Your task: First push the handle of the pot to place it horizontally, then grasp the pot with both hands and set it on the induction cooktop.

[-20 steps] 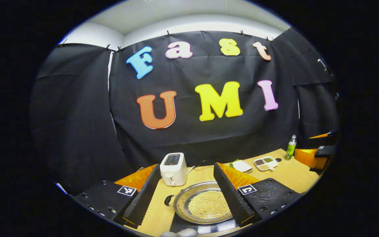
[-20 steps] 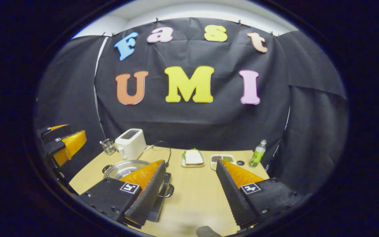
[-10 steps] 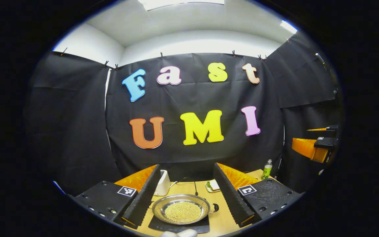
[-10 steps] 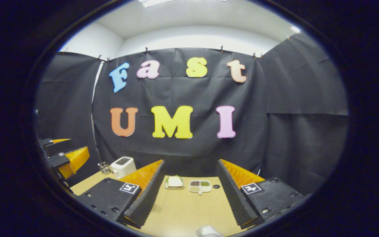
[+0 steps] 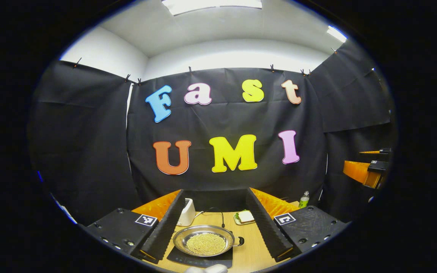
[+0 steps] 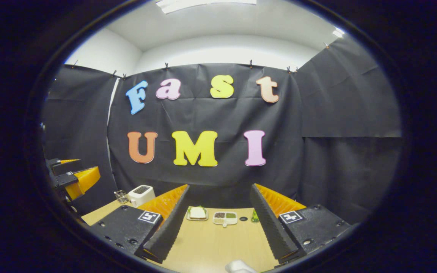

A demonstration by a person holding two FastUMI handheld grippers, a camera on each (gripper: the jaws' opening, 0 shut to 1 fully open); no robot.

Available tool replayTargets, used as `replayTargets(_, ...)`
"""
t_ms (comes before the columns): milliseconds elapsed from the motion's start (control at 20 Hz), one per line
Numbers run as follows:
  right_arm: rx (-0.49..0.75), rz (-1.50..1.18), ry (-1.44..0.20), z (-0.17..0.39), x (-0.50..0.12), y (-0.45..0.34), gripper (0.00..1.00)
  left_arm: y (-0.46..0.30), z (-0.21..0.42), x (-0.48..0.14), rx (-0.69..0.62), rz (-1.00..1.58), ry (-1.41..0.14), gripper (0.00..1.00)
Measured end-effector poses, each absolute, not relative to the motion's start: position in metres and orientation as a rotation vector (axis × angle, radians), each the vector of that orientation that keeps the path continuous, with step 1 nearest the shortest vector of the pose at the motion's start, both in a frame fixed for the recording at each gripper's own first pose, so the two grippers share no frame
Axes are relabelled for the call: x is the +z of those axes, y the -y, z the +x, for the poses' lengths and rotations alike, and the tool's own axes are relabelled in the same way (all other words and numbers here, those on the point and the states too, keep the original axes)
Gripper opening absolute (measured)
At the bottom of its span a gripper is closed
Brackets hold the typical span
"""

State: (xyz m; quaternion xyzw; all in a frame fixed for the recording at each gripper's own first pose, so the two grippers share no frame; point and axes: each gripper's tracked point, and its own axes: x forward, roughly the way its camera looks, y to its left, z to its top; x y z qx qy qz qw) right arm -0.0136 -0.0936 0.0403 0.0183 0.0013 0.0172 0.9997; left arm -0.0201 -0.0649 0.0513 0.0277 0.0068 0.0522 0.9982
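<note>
A shallow steel pot [image 5: 204,245] with yellow grains in it rests on the black induction cooktop [image 5: 188,260], low in the left gripper view. One black side handle [image 5: 240,240] points right. My left gripper [image 5: 215,192] is open, its fingers standing apart above and on both sides of the pot without touching it. It also appears at the left edge of the right gripper view as the left gripper [image 6: 72,176]. My right gripper [image 6: 219,187] is open over bare table, holding nothing. It appears far right in the left gripper view as the right gripper [image 5: 366,170].
A white toaster [image 6: 141,194] and a small glass [image 6: 120,196] stand at the back left of the wooden table [image 6: 218,246]. A sandwich plate [image 6: 197,213], a compartment dish [image 6: 225,217] and a green bottle [image 5: 304,199] line the back.
Both grippers have pulled back and lifted away from the pot, so it looks smaller and farther off. The pot stays on the cooktop. Both stay open.
</note>
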Motion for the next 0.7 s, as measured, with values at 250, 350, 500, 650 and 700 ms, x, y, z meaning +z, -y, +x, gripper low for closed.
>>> replayTargets(250,0.036,0.048,0.016,-0.024,0.046,0.097,0.99,0.069,-0.026,0.049,0.110,0.040,-0.018,0.96)
replayTargets(350,0.035,0.039,0.015,-0.026,0.047,0.097,0.96,0.069,-0.027,0.051,0.106,0.046,-0.013,0.96)
replayTargets(500,0.034,0.038,0.003,-0.029,0.044,0.097,0.96,0.073,-0.028,0.051,0.091,0.041,-0.011,0.96)
replayTargets(650,0.022,0.037,-0.005,-0.031,0.041,0.102,0.96,0.072,-0.027,0.049,0.091,0.050,-0.017,0.96)
replayTargets(700,0.018,0.040,-0.007,-0.031,0.040,0.103,0.99,0.073,-0.027,0.049,0.090,0.051,-0.015,0.96)
